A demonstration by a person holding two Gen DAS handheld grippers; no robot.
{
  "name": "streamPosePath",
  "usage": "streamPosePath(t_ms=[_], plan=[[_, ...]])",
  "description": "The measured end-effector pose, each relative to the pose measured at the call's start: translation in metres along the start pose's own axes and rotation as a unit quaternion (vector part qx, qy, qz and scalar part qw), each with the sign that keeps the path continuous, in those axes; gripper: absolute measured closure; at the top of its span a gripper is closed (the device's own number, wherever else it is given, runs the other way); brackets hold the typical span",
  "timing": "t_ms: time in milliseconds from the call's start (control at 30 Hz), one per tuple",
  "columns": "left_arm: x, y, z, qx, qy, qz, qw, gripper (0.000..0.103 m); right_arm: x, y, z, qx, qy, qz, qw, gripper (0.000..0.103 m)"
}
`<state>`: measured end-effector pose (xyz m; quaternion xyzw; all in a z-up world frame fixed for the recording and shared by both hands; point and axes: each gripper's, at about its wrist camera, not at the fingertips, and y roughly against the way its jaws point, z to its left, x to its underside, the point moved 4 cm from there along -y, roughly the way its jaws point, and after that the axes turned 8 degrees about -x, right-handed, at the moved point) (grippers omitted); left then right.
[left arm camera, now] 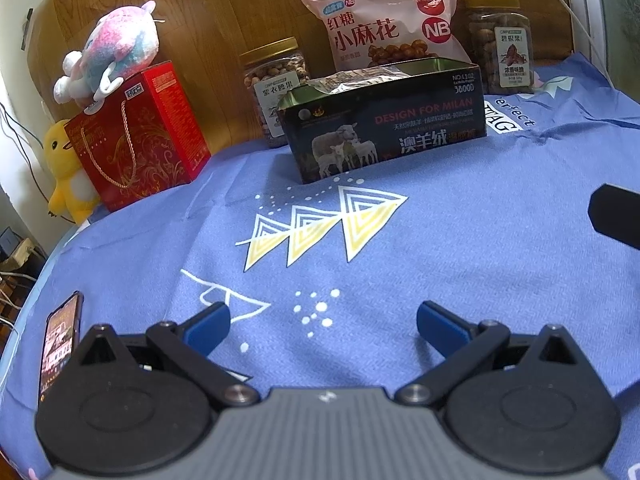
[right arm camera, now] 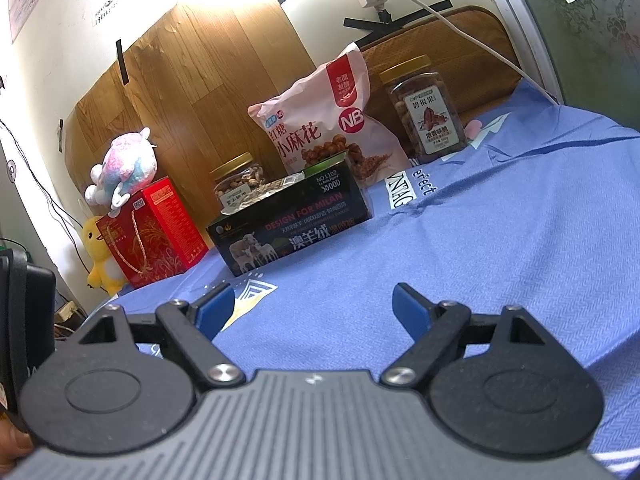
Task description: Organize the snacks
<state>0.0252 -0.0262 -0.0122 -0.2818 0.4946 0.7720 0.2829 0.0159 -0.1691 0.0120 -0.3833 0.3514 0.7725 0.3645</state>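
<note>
The dark box (left arm camera: 384, 120), printed with sheep and open at the top, stands upright near the far edge of the blue cloth (left arm camera: 400, 280), well apart from both grippers; crinkled snack packets (left arm camera: 352, 80) show above its rim, so it appears to serve as the collecting container and is already partly filled. Just behind it a pink snack bag (left arm camera: 384, 20) stands upright against the wooden board (left arm camera: 200, 20), flanked by a nut jar with a gold lid on the left (left arm camera: 276, 80) and a second lidded jar on the right (left arm camera: 500, 48); both jars are closed and visibly full. To the left stands a red gift box (left arm camera: 136, 136) with a cord handle, closed, its contents hidden, a pink plush toy (left arm camera: 116, 48) on top and a yellow plush duck (left arm camera: 66, 168) beside it. A phone (left arm camera: 60, 344) lies at the near left edge of the cloth. The left gripper (left arm camera: 322, 326) and the right gripper (right arm camera: 314, 306) both hover low over bare cloth, jaws spread wide and holding nothing. No loose snack lies within reach, so the step in hand is judged to be either the close of packing or the approach to the rear items; a next move would call for a long forward reach to the bag or a jar, clearing the box rim.
</note>
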Motion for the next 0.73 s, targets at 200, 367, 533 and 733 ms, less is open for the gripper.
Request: streamPosePath(t_ms=[200, 367, 533, 733], plan=[[-0.0016, 0.0003, -0.0001, -0.003, -0.001, 0.000, 1.0000, 0.000, 0.0003, 0.0009, -0.0007, 0.001, -0.002, 0.000, 1.000, 0.015], [-0.0022, 0.0000, -0.0010, -0.003, -0.003, -0.001, 1.0000, 0.000, -0.0006, 0.0018, -0.0035, 0.002, -0.004, -0.001, 1.000, 0.015], [-0.0026, 0.0002, -0.0022, -0.003, -0.005, -0.002, 1.0000, 0.000, -0.0011, 0.0023, -0.0049, 0.005, -0.006, -0.002, 1.000, 0.015], [-0.0040, 0.0055, -0.0021, 0.009, -0.004, -0.016, 0.9998, 0.000, -0.0019, 0.0019, -0.0047, 0.005, -0.004, -0.003, 1.000, 0.015]])
